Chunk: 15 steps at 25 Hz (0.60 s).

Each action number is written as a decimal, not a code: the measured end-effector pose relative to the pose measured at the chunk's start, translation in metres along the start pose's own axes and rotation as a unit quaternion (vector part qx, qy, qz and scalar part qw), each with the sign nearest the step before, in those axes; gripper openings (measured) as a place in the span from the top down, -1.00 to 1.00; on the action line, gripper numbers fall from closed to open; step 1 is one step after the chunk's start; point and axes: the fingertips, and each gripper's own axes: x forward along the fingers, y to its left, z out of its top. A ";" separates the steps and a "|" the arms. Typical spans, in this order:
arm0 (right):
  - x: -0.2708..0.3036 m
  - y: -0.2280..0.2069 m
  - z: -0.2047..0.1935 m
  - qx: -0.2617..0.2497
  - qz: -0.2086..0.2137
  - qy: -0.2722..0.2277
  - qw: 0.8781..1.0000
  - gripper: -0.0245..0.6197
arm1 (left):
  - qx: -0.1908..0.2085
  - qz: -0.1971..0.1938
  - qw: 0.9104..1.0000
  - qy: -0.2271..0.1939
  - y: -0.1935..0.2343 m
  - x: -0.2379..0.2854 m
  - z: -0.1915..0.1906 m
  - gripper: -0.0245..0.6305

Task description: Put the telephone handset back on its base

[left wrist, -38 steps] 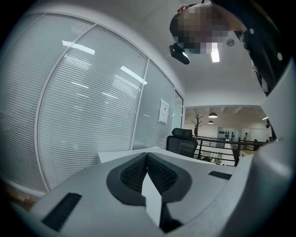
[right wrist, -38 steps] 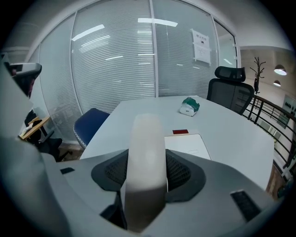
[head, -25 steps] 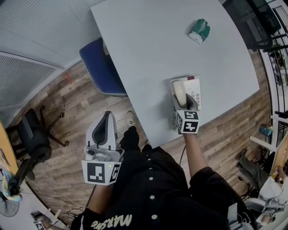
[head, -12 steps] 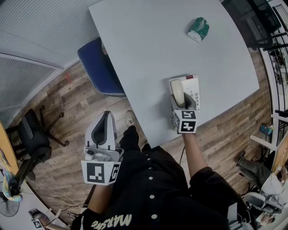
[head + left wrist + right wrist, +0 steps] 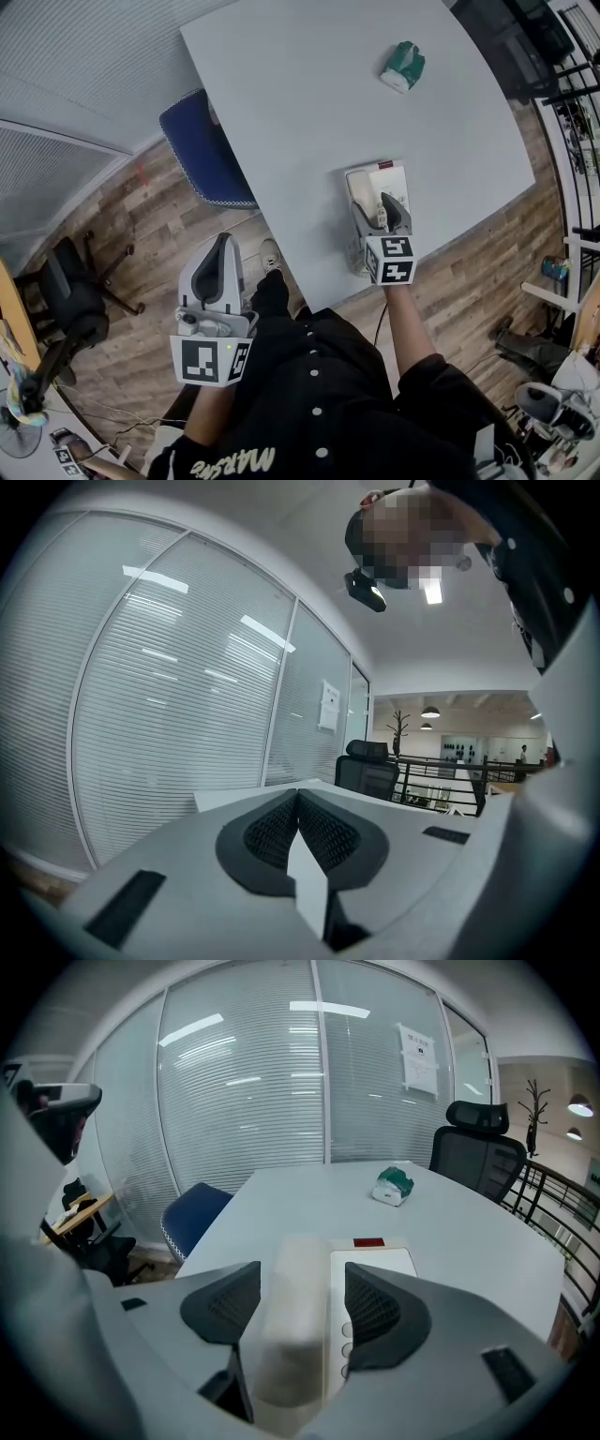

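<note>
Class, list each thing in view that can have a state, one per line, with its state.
Right gripper: jaws opening, astride the handset, not pressing it.
Handset: resting on its base.
Left gripper: shut, empty, off the table.
Chair: unoccupied, beside the table.

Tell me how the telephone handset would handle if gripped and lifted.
The handset looks like rigid moulded plastic, so it probably stays stiff. Its smooth, rounded back may slip in a loose grip. Lying lengthwise in the base, it seems unlikely to roll until lifted clear.
</note>
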 end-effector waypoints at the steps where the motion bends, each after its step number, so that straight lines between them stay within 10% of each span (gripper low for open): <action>1: -0.003 0.001 0.005 -0.003 0.002 -0.007 1.000 0.07 | 0.001 -0.001 1.000 -0.001 -0.001 0.001 0.001 0.88; 15: -0.077 0.001 0.089 0.007 0.002 -0.164 0.986 0.68 | 0.014 -0.028 0.999 -0.028 -0.022 0.006 0.018 0.88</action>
